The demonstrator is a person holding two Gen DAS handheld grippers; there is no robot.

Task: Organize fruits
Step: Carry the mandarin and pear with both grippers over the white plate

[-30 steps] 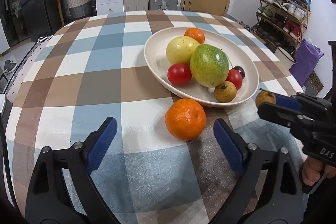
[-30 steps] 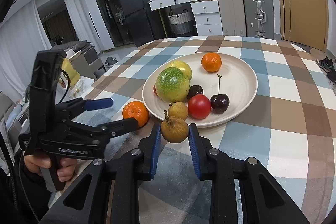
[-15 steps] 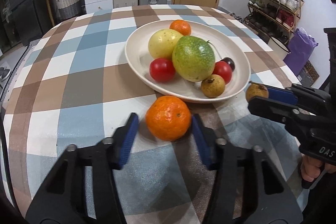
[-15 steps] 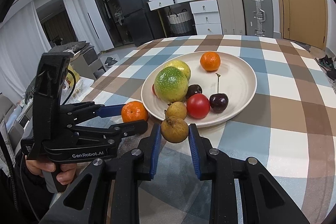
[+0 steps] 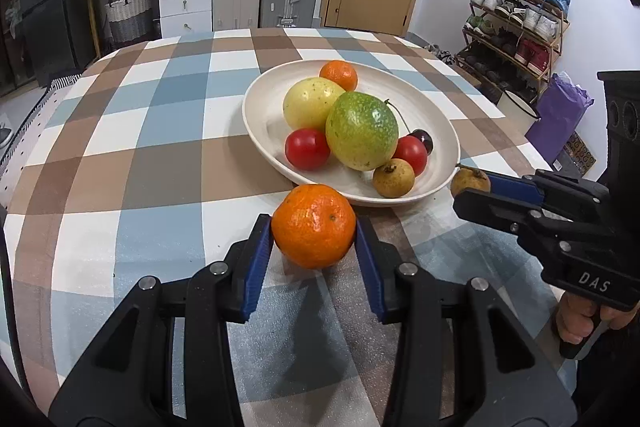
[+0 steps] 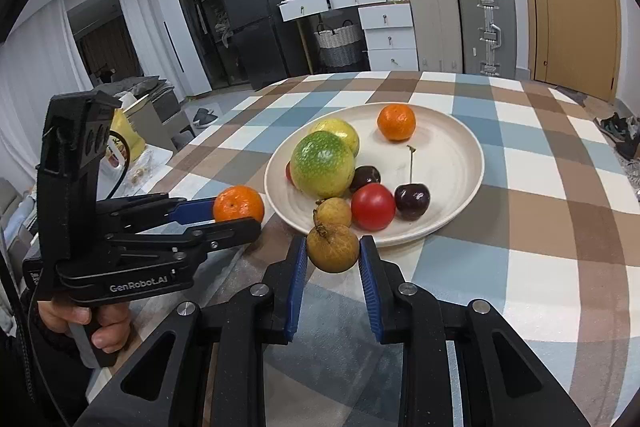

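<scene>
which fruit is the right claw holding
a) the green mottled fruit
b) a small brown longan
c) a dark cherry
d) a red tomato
b: the right claw is shut on the small brown longan just in front of the plate, while the other fruits lie on the plate.

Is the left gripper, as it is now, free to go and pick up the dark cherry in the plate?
Probably not yet: the left gripper is shut on the orange. The cherry lies exposed in the plate, though the green fruit stands between.
</scene>
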